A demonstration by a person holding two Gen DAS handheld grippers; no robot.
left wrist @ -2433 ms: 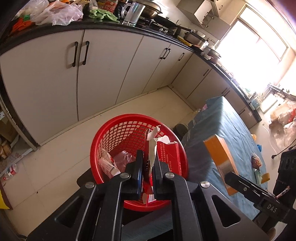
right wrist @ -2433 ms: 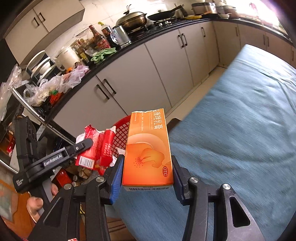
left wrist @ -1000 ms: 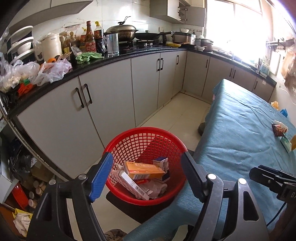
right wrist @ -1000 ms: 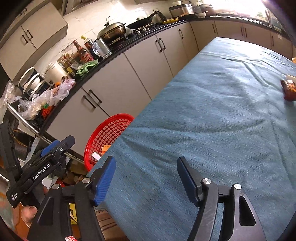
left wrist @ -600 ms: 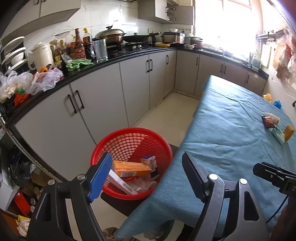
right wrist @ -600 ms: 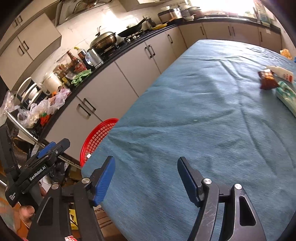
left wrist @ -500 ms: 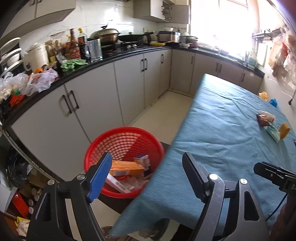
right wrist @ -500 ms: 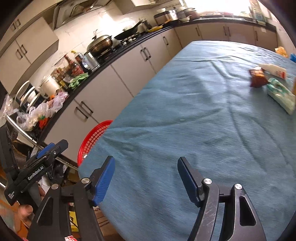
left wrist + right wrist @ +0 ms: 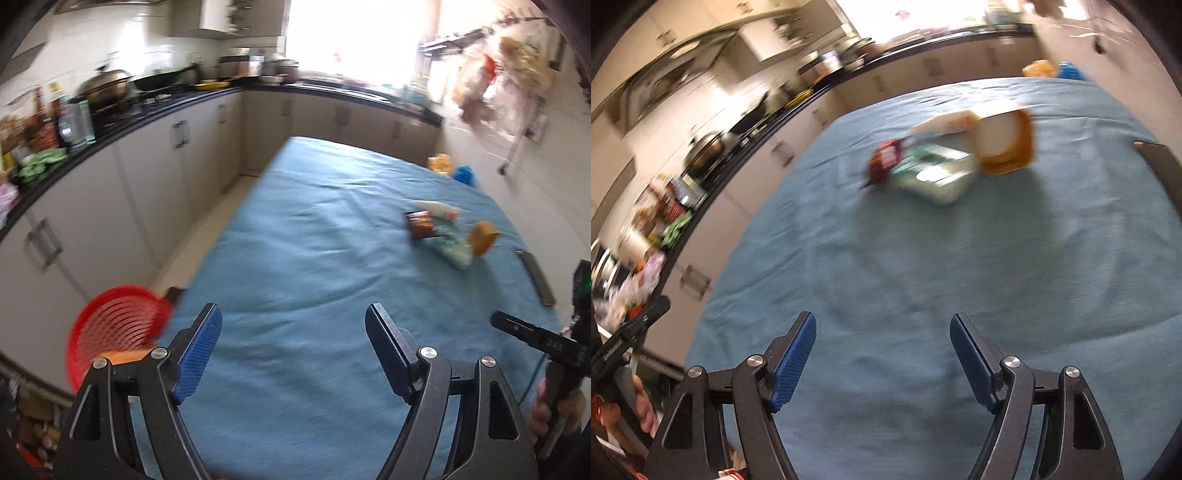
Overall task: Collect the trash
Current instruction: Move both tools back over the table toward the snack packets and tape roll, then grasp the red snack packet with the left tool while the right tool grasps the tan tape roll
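On the blue tablecloth [image 9: 314,240] lies a small cluster of trash: a dark red wrapper [image 9: 419,225], a green-white pack [image 9: 452,249], a white tube [image 9: 436,208] and an orange piece [image 9: 482,238]. My left gripper [image 9: 293,314] hangs open over the near cloth with nothing between its fingers. The red basket [image 9: 114,325] sits low at the left, an orange box [image 9: 122,356] inside. In the right wrist view the wrapper [image 9: 886,158], pack [image 9: 934,173] and orange piece [image 9: 1008,142] lie ahead. My right gripper [image 9: 882,321] has empty jaws that are opening.
Kitchen cabinets and a cluttered counter [image 9: 110,110] run along the table's left and far sides. A dark flat object [image 9: 535,277] lies at the table's right edge. Yellow and blue items [image 9: 1039,68] sit beyond the far end. A hand [image 9: 642,406] holds the left gripper's handle.
Both grippers have swung away from the basket toward the trash cluster on the table. The basket has slid to the left edge, and the cluster looks nearer. Both stay empty.
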